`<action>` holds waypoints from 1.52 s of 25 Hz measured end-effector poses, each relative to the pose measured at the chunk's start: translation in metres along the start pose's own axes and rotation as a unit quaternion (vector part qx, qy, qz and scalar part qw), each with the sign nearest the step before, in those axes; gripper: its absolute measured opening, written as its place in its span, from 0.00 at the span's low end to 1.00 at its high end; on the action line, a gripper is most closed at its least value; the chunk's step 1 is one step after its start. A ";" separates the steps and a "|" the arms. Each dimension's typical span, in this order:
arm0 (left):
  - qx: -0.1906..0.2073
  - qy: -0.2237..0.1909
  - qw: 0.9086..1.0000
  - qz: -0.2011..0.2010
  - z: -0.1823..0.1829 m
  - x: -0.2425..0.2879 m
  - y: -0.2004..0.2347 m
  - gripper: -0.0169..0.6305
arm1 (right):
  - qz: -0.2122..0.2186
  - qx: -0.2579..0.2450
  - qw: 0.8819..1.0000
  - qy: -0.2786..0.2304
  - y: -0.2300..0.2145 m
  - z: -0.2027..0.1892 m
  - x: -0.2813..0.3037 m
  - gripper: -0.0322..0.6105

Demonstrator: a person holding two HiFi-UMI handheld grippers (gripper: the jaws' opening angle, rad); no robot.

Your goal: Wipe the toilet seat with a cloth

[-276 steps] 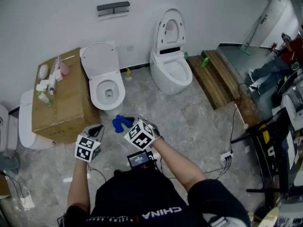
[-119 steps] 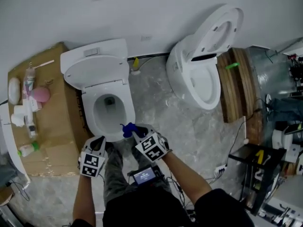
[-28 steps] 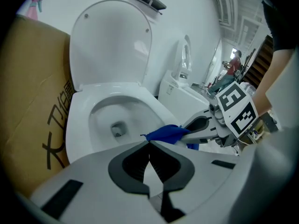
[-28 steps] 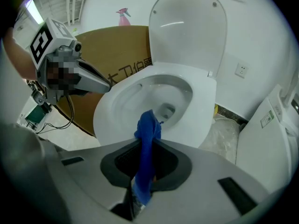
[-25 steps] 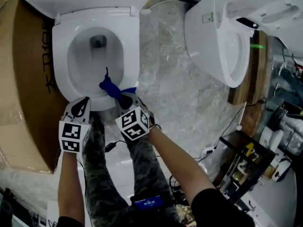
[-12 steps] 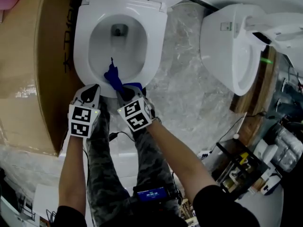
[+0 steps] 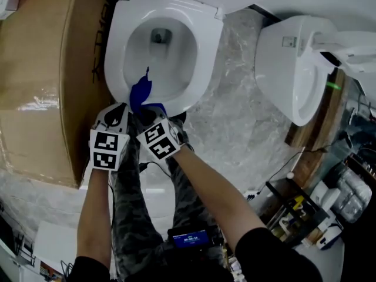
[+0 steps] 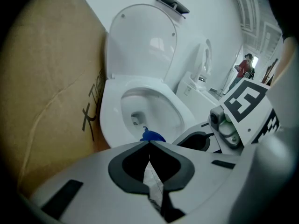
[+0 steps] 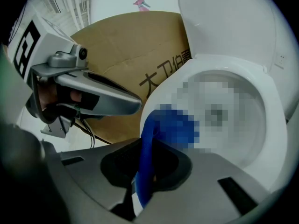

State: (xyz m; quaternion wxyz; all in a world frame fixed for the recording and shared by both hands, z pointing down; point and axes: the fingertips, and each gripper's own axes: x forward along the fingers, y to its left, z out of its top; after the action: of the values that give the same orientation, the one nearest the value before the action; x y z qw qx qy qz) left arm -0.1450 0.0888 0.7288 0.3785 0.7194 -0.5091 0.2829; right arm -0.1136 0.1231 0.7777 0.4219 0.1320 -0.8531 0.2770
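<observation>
In the head view, a person stands over the toilet seat (image 7: 208,37), the right gripper (image 7: 145,111) pinching a blue cloth (image 7: 140,91) that hangs over the seat's near rim, apparently so that fabric rather than jaws meets the surface. The left gripper (image 7: 120,109) sits just beside it, next to a cardboard box (image 7: 41,69). The left gripper view shows its jaws pressed together on nothing, likely parked clear of the wiping path, with the lid (image 8: 140,45) raised behind the bowl. The right gripper view shows the cloth clamped between that gripper's jaws, its free end bunched toward the seat's front edge.
</observation>
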 end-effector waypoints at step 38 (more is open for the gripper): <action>-0.139 -0.030 0.982 0.122 0.055 0.012 0.072 0.05 | 0.042 -0.079 0.996 -0.013 -0.082 0.211 0.079 0.12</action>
State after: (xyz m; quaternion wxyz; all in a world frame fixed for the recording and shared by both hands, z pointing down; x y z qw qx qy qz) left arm -0.2083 0.0228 0.7267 0.4216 0.6004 -0.6388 0.2316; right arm -0.2610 -0.0662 0.7668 0.4077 0.0656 -0.8827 0.2241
